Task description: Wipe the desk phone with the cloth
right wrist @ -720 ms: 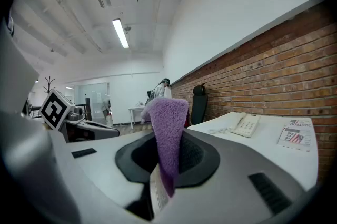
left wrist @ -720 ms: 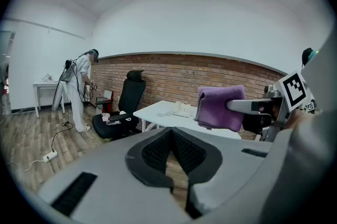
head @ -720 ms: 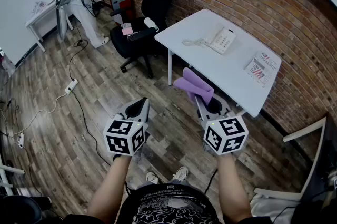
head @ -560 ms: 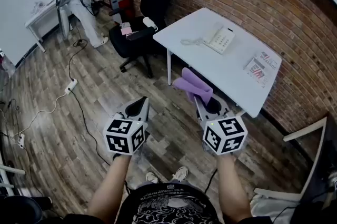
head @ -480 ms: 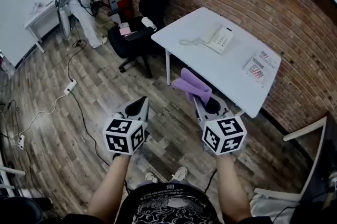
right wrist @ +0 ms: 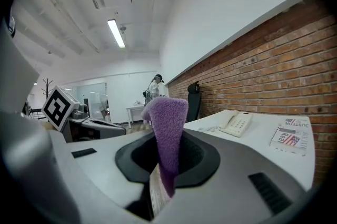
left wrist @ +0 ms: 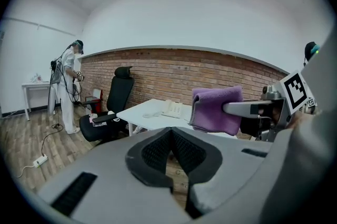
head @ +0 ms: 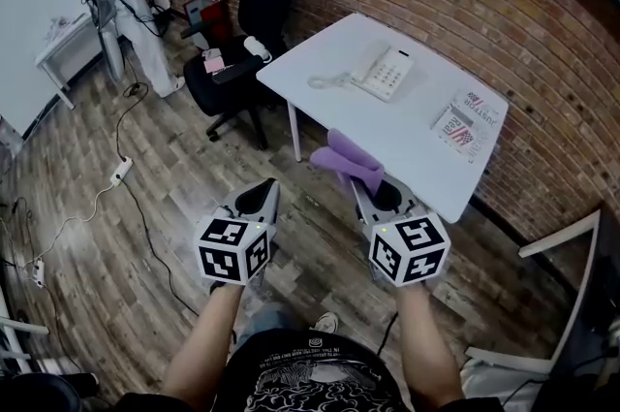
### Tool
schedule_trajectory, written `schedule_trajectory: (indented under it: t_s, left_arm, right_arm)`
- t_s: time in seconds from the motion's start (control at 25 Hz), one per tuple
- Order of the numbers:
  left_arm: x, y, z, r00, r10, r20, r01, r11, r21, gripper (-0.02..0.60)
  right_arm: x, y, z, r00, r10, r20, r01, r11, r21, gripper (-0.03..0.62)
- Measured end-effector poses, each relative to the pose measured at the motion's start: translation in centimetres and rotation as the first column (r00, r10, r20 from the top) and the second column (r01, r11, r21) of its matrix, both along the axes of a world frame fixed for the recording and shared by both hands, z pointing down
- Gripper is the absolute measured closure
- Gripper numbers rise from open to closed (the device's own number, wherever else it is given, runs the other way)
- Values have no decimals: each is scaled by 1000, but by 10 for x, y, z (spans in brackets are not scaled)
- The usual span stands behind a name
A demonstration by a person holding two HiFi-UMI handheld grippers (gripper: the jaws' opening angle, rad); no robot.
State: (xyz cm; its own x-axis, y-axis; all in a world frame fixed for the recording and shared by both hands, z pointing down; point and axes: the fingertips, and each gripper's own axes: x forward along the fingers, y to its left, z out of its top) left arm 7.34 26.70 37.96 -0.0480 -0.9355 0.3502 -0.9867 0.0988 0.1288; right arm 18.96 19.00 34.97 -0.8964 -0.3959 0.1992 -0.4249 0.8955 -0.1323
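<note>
Purple cloth (head: 349, 160) is pinched in the right tongs (head: 366, 185), its folded end sticking out past the tips, presumably so fabric rather than plastic meets the desk phone (head: 382, 73). The phone sits toward the far end of the table (head: 412, 153), well apart from both tongs. Left tongs (head: 260, 199) are closed on nothing over the floor (head: 145, 206), likely kept free to steady the phone.
</note>
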Motion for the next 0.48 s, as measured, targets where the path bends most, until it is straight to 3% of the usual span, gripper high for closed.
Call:
schedule_trajectory:
  t_s: [0.48]
  left_arm:
    - [-18,-71,10,998,70,5,-70,997,-13,575]
  right_arm:
    - [-17,-61,13,998,54,-11,-54,998,-18,546]
